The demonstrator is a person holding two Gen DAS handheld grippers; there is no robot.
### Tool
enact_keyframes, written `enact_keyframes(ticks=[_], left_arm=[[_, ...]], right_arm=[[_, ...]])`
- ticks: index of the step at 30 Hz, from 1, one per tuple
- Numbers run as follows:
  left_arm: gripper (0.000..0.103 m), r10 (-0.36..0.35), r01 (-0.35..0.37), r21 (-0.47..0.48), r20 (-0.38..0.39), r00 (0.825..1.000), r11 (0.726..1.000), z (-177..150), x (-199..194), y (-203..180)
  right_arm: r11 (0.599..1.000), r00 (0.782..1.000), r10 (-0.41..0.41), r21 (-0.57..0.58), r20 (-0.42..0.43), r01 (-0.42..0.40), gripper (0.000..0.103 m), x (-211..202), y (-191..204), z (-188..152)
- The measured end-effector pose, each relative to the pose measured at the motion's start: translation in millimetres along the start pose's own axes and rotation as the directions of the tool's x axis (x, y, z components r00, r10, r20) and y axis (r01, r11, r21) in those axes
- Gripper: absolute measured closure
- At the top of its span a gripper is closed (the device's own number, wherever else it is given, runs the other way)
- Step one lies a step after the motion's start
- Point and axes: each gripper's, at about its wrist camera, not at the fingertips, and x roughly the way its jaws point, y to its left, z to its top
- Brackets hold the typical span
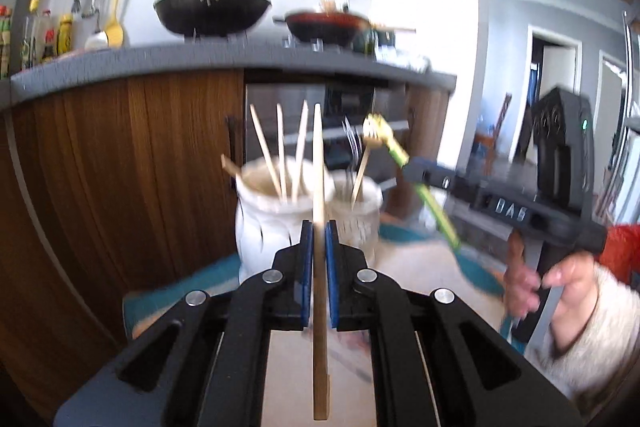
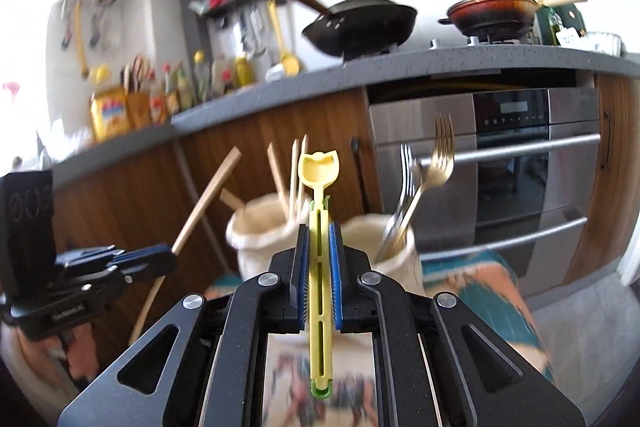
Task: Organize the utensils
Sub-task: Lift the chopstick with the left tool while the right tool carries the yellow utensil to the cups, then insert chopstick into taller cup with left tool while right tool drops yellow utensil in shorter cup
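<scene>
Two utensils hung short of the white chopstick jar (image 1: 276, 215): the left gripper (image 1: 319, 239) clamped a wooden chopstick (image 1: 319, 187), the right gripper (image 2: 319, 247) a yellow-green plastic fork (image 2: 319, 187), each apparently awaiting sorting, chopstick into that jar, fork into the fork jar (image 2: 390, 251) beside it.

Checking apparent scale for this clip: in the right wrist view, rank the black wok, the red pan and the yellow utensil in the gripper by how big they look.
1. Yellow utensil, clamped in the right gripper; nearness inflates its length.
2. Black wok.
3. Red pan, only slightly smaller than the wok; almost alike.
</scene>
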Motion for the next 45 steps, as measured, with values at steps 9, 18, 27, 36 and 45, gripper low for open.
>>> enact_keyframes(ticks=[9, 18, 27, 36, 45], left_arm=[[0.097, -0.019, 0.048, -0.153, 0.186, 0.982, 0.987, 60, 44, 31], [0.097, 0.031, 0.011, -0.150, 0.276, 0.961, 0.989, 57, 77, 30], [0.097, 0.062, -0.044, -0.074, 0.266, 0.962, 0.996, 39, 83, 18], [0.097, 0.067, -0.059, -0.049, 0.183, 0.981, 0.997, 15, 67, 20], [0.097, 0.075, -0.072, -0.035, 0.114, 0.991, 0.997, 7, 74, 20]], right_arm=[[0.989, 0.995, 0.014, 0.148, 0.098, -0.029, 0.092, 54, -34, 32], [0.988, 0.996, -0.013, 0.151, 0.086, 0.000, 0.092, 87, -43, 20], [0.995, 0.997, -0.039, 0.097, 0.059, 0.033, 0.092, 91, -40, 7], [0.994, 0.993, -0.113, 0.007, 0.027, 0.113, 0.092, 76, -25, -13], [0.986, 0.986, -0.168, -0.022, 0.001, 0.168, 0.086, 74, -22, -22]])
